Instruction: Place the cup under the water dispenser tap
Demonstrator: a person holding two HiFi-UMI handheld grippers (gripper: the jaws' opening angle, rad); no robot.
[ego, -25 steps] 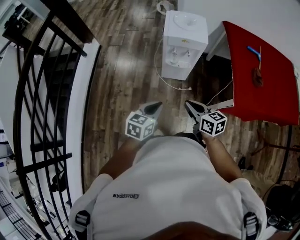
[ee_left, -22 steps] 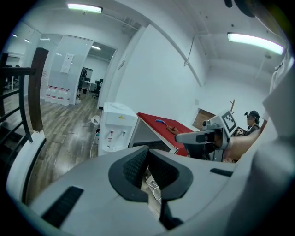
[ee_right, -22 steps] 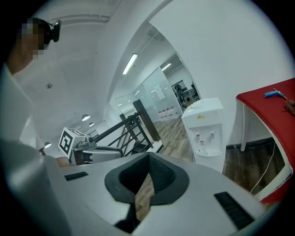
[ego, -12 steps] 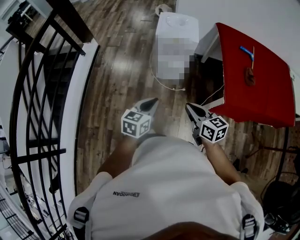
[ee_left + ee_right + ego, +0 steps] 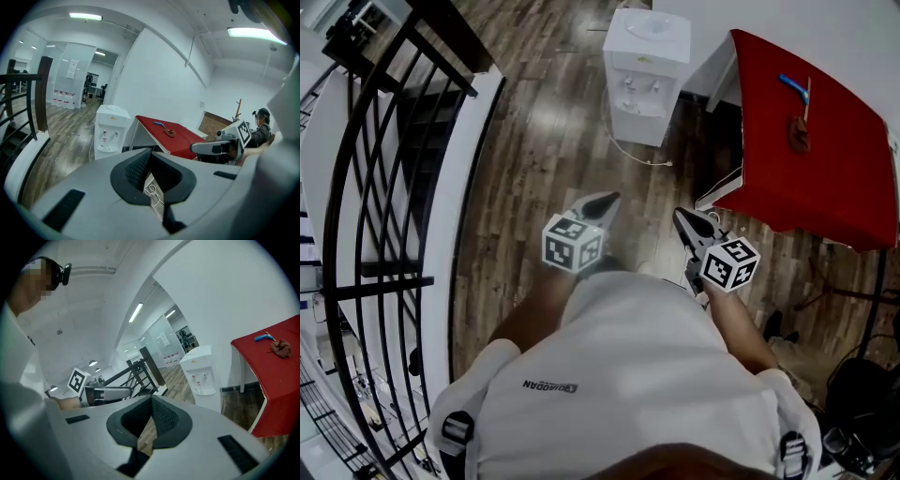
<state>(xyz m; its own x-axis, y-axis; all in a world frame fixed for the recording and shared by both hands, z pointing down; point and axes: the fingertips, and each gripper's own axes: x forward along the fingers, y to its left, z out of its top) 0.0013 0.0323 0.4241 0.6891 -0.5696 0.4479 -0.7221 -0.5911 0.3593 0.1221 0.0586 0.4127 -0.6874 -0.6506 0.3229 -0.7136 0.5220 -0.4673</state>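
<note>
The white water dispenser [image 5: 645, 58] stands on the wood floor by the wall, its two taps [image 5: 641, 85] facing me. It also shows in the left gripper view [image 5: 109, 132] and the right gripper view [image 5: 201, 373]. No cup shows in any view. My left gripper [image 5: 604, 200] and right gripper [image 5: 681, 217] are held side by side in front of the person's body, well short of the dispenser. Both point toward it. In each gripper view the jaws meet at the tip with nothing between them, left gripper [image 5: 151, 153] and right gripper [image 5: 151, 401].
A red-covered table [image 5: 811, 141] stands right of the dispenser, with a blue object [image 5: 795, 87] and a brown object [image 5: 797, 134] on it. A white cord [image 5: 630, 150] trails on the floor. A black stair railing [image 5: 384, 187] runs along the left.
In the head view the dispenser and red table have slid up and to the left. Both grippers keep their place before the body, still shut.
</note>
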